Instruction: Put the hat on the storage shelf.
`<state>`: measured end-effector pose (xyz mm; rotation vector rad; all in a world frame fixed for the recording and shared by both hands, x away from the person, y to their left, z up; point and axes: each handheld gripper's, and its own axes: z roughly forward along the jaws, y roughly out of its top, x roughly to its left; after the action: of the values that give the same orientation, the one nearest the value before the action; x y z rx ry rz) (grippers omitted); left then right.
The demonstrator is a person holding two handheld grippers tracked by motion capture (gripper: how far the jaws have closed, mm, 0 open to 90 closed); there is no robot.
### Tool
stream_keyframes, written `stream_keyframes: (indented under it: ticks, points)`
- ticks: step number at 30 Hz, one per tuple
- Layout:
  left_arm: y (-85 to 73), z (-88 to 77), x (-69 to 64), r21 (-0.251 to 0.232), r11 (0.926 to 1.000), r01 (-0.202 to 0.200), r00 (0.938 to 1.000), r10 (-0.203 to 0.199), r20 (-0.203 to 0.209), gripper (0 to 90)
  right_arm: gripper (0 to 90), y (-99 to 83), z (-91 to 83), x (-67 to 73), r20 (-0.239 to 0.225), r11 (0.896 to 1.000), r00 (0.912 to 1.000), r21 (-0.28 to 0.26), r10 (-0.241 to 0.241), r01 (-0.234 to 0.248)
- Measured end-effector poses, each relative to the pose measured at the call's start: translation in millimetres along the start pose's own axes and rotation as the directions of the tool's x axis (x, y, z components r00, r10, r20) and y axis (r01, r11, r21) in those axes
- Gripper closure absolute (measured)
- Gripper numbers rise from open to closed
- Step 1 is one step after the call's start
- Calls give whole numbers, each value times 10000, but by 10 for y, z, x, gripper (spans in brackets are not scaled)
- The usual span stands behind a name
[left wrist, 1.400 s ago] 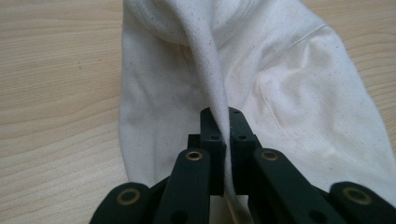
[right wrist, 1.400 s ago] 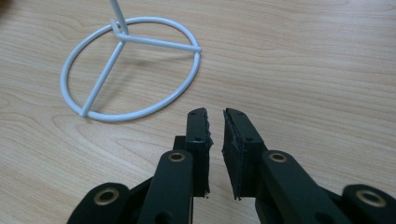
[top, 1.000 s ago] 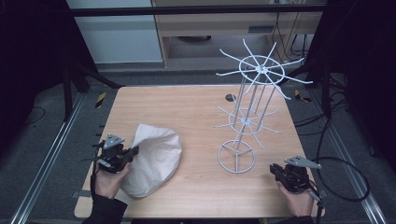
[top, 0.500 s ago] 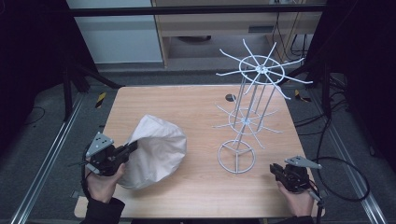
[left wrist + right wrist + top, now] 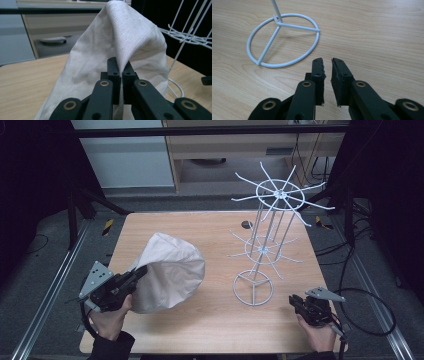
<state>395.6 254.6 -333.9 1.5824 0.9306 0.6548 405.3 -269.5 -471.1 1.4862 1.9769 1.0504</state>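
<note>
Cloth bag (image 5: 170, 277) sits at the table's (image 5: 210, 330) seven o'clock, its mouth and contents hidden. Left gripper (image 5: 137, 272) is clamped tight on a fold of it, pulling the fabric up into a peak toward one o'clock. Right gripper (image 5: 327, 67) at five o'clock holds nothing, jaws slightly apart, near the wire rack's (image 5: 265, 235) ring base

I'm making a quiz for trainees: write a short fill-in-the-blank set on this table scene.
1. The left gripper is shut on the beige ____ bag.
2. The white wire rack stands on a ____ base.
3. The right gripper holds ____ above the light wooden table.

Missing words: cloth; ring-shaped; nothing
</note>
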Motion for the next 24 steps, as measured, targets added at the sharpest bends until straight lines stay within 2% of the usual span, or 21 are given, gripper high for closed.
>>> stream_keyframes:
  ticks: [4, 5, 8, 9, 13, 16, 17, 18, 20, 21, 22, 23, 24]
  points:
    - [104, -20, -5, -565, 9982, 210, 9996, -199, 186, 890, 808, -2, 0, 0, 7, 10000, 10000, 5, -4, 4]
    - [104, -20, -5, -565, 9982, 210, 9996, -199, 186, 890, 808, -2, 0, 0, 7, 10000, 10000, 5, -4, 4]
    - [190, -28, -31, -1060, 9938, 336, 9990, -304, 316, 890, 813, -1, -4, -1, 19, 10000, 10000, -13, -19, 19]
    - [190, -28, -31, -1060, 9938, 336, 9990, -304, 316, 890, 813, -1, -4, -1, 19, 10000, 10000, -13, -19, 19]
    - [260, -22, -56, -1410, 9887, 509, 9977, -442, 507, 890, 817, -2, -1, -3, 43, 10000, 9999, -24, -94, 95]
    - [338, -18, -70, -1804, 9811, 698, 9960, -584, 676, 890, 827, -2, -1, -2, 82, 9999, 9999, -32, -116, 117]
    - [338, -18, -70, -1804, 9811, 698, 9960, -584, 676, 890, 832, -2, -1, -3, 93, 9999, 9999, -31, -120, 121]
    - [394, -27, -69, -2056, 9747, 874, 9940, -718, 823, 890, 834, -2, 0, -3, 99, 9999, 9999, -30, -122, 122]
    - [457, -44, -74, -2328, 9674, 993, 9924, -792, 940, 890, 840, -2, 1, -4, 103, 9999, 9999, -18, -135, 135]
    - [457, -44, -74, -2328, 9674, 993, 9924, -792, 940, 890, 840, -2, 1, -4, 103, 9999, 9999, -18, -135, 135]
    - [521, -63, -87, -2619, 9585, 1123, 9904, -865, 1082, 890, 844, -2, -1, -3, 112, 9999, 9998, -27, -146, 146]
    - [521, -63, -87, -2619, 9585, 1123, 9904, -865, 1082, 890, 845, -1, -1, -4, 112, 9999, 9998, -25, -146, 146]
    - [584, -84, -105, -2897, 9497, 1186, 9889, -868, 1203, 890, 846, -1, -1, -5, 109, 9999, 9998, -17, -145, 146]
